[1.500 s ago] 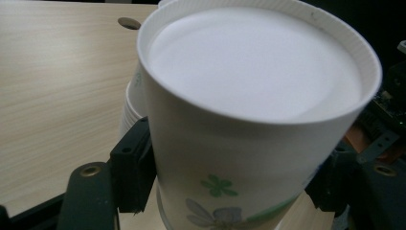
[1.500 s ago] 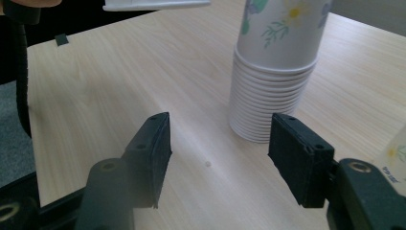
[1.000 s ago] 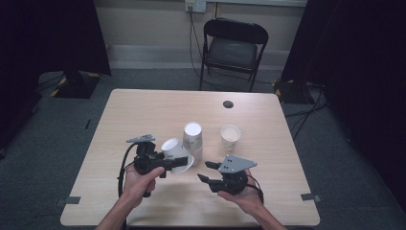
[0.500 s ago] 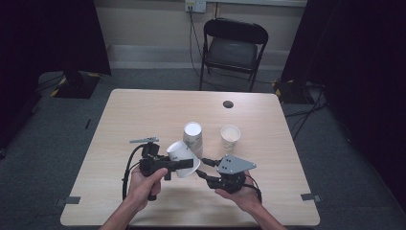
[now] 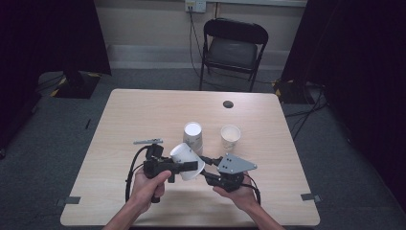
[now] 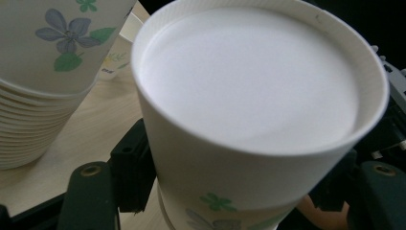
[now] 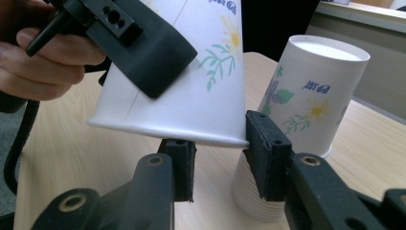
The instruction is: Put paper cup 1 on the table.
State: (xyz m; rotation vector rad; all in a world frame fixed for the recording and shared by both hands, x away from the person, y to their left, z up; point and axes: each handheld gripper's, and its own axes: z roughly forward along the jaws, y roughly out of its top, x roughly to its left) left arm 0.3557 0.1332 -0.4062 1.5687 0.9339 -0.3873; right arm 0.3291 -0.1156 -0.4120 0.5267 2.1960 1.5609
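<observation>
A white flower-printed paper cup (image 5: 185,158) hangs tilted above the table, with my left gripper (image 5: 191,166) shut on its sides. In the left gripper view the cup's base (image 6: 249,76) faces the camera between the black jaws. My right gripper (image 5: 204,162) meets the cup from the right. In the right gripper view the cup's rim (image 7: 167,129) sits just above my right gripper (image 7: 220,167), whose jaws stand apart: one under the rim, one at its outer edge. A stack of upturned cups (image 5: 193,134) stands behind.
A single upright cup (image 5: 230,136) stands right of the stack. A small black disc (image 5: 228,104) lies near the table's far edge. A black folding chair (image 5: 233,48) stands beyond the table (image 5: 143,115).
My left gripper has carried the cup up and to the right, tilting it. My right gripper has closed in on the cup's rim from the right.
</observation>
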